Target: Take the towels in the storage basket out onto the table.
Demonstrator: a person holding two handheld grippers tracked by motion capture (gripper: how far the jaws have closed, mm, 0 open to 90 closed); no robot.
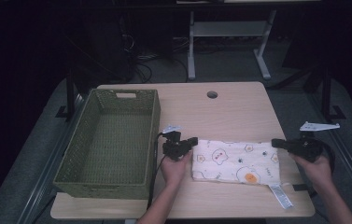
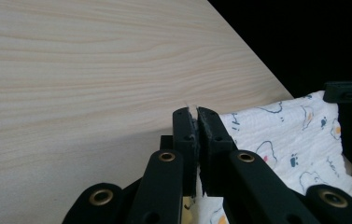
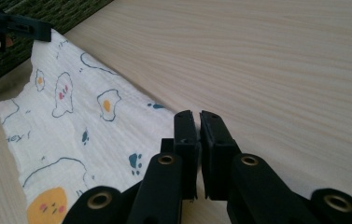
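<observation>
Cloth [image 1: 236, 161] pinched between grippers (both ends).

Table: pale light-wood tabletop [image 1: 229, 109], smooth, matt, fine straight grain.
Cloth: white crinkled cotton-like cloth printed with eggs and paw marks [image 1: 236, 161], soft, matt, finely ribbed; on the tabletop, right of the basket.
Basket: green rectangular woven basket [image 1: 82, 140], rough, matt weave.
Grippers: left gripper [image 2: 196, 114] and right gripper [image 3: 197, 116], black matt plastic jaws with shiny brass-coloured rivets.
Label: white glossy ribbon tag [image 1: 282, 196] at the cloth's near edge.
</observation>
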